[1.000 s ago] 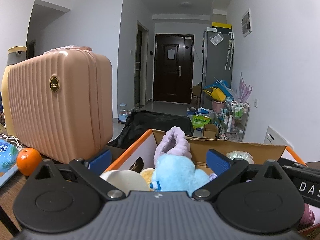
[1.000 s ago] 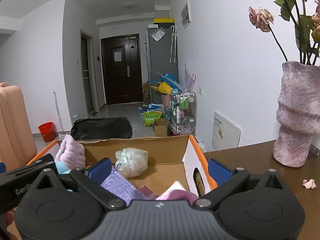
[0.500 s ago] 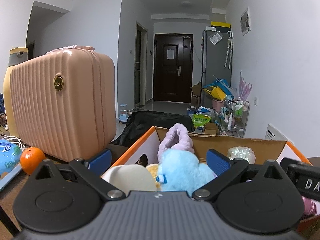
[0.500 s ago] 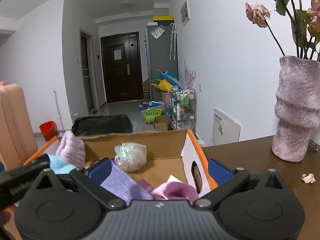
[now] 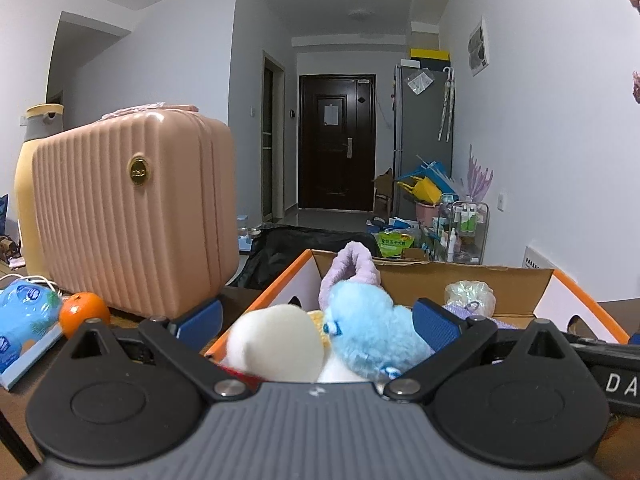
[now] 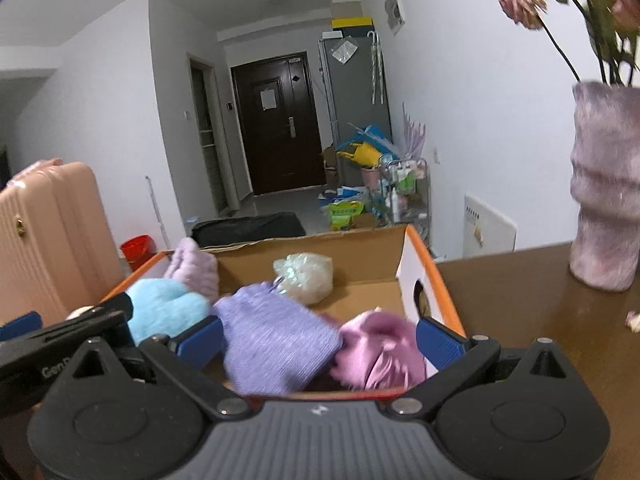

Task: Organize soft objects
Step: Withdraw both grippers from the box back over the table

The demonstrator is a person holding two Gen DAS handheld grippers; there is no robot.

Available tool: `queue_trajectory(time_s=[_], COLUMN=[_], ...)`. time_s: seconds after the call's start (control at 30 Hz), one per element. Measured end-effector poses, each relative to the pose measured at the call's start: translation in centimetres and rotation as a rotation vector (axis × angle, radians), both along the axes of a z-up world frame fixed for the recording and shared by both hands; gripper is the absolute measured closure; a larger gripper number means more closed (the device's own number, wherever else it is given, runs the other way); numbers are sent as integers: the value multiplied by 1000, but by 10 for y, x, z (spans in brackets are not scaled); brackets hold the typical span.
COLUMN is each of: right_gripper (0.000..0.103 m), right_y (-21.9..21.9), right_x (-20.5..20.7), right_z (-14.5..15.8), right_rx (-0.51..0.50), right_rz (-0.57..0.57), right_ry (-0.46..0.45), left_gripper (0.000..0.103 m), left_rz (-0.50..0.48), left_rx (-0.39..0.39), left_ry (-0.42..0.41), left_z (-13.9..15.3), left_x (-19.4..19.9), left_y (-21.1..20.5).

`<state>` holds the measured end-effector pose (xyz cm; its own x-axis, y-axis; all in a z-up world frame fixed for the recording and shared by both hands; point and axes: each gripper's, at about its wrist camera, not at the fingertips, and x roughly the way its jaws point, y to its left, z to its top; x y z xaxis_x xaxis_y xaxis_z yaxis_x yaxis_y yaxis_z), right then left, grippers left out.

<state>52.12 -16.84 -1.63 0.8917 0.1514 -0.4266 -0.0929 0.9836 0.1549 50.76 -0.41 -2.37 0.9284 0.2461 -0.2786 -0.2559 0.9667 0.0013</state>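
A cardboard box [image 5: 460, 270] with an orange rim stands on the table and holds the soft things. In the left wrist view a white plush [image 5: 276, 340] and a light-blue plush [image 5: 368, 320] lie at its near left, with a lavender fluffy band [image 5: 352, 260] behind them. My left gripper [image 5: 316, 320] hangs open over these two plushes. In the right wrist view a purple knit piece [image 6: 276, 336] and a pink fluffy piece [image 6: 380, 348] lie between the spread fingers of my open right gripper [image 6: 318, 340]. A crinkly clear bundle [image 6: 304, 276] sits deeper in the box [image 6: 416, 248].
A pink ribbed suitcase [image 5: 136, 216] stands left of the box, with an orange [image 5: 84, 312] and a blue packet [image 5: 24, 312] before it. On the brown table [image 6: 520, 300] to the right stand a mauve vase [image 6: 604, 200] with dried roses and a fallen petal [image 6: 632, 316].
Both grippers have risen and tipped toward the box, so its contents fill more of each view. The right view has rolled slightly. Both stay open.
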Motion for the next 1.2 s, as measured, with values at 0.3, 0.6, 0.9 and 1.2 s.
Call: queue_trajectory(time_s=[0.3, 0.6, 0.9, 1.2], right_gripper=[0, 0, 0, 0], right_y=[14, 32, 26, 14], right_x=[-36, -91, -142, -180], right_z=[-12, -10, -8, -13], right_rx=[-38, -85, -114, -142], right_rz=[49, 112, 94, 74], right_ry=[15, -53, -82, -65], left_gripper=[0, 0, 0, 0], left_rz=[1, 28, 35, -6], left_rx=[-38, -82, -102, -76], left_ry=[3, 22, 49, 75], left_z=[2, 2, 1, -1], left_x=[-35, -77, -119, -159], left_y=[9, 28, 43, 38])
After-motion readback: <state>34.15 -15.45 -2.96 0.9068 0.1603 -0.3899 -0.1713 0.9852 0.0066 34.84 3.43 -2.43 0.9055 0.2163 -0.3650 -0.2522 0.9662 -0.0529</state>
